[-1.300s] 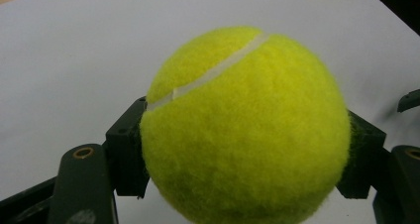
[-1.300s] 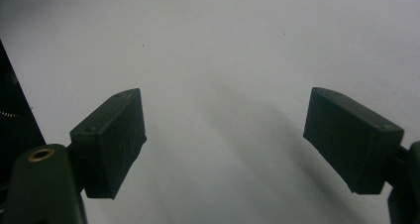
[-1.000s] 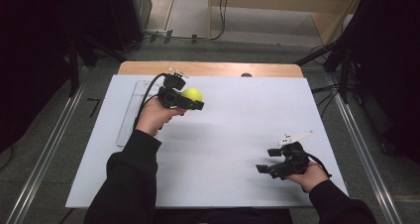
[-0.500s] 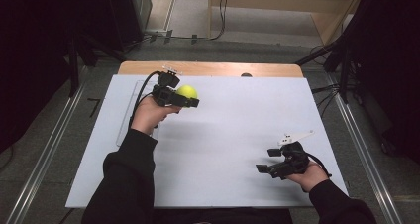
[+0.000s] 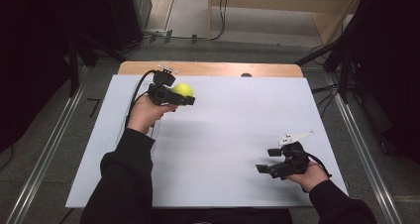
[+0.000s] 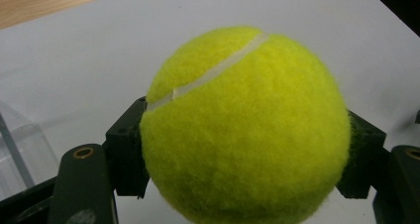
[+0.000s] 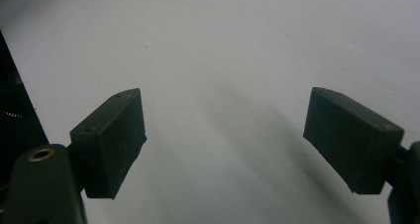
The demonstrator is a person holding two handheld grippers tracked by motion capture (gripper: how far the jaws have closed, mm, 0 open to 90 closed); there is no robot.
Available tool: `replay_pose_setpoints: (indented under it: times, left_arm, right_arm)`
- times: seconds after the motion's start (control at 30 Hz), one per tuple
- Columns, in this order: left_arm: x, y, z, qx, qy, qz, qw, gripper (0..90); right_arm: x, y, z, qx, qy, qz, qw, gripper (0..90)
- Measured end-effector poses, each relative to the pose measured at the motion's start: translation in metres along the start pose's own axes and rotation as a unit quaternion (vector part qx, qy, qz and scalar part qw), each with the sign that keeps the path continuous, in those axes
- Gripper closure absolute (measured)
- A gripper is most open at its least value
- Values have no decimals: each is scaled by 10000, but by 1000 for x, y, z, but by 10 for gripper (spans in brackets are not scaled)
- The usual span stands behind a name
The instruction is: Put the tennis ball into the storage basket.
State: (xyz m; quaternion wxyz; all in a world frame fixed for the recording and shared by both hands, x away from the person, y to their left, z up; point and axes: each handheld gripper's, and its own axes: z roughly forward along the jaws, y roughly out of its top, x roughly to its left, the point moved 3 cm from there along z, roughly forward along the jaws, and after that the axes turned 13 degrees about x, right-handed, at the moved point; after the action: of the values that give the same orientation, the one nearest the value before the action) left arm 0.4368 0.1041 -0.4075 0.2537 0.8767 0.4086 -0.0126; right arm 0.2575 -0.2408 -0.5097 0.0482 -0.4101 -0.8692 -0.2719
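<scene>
Over the far left of the white sheet: the left gripper (image 5: pixel 184 99) holds a tennis ball (image 5: pixel 182 89) above the table (image 5: pixel 208 68).
Left grip: in the left gripper view both black pads press the tennis ball's (image 6: pixel 246 126) sides, with the white seam running across its top, so the ball is firmly clamped.
Ball's place: lifted, near the sheet's (image 5: pixel 233 135) back edge, just beside a clear plastic piece (image 5: pixel 154 131) lying under the left forearm.
Right gripper (image 5: pixel 265 166): jaws stand wide with nothing between them; it hangs low over the near right of the sheet (image 7: pixel 223 50).
Done, as I judge it: the pick-up.
Left to do: carrying the ball to wherever it belongs and letting go; no target is plain.
</scene>
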Motion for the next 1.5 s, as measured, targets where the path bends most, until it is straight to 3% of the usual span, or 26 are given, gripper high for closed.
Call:
replay_pose_setpoints:
  times: [0.57, 1.5]
  left_arm:
    - [10, -6, -11, -26, 37, -84, 10000, 269]
    - [40, -21, -26, -207, 303, -481, 9982, 268]
  right_arm:
    - [0, 0, 1, 21, -5, 22, 10000, 142]
    - [1, 1, 0, 15, -14, 3, 10000, 142]
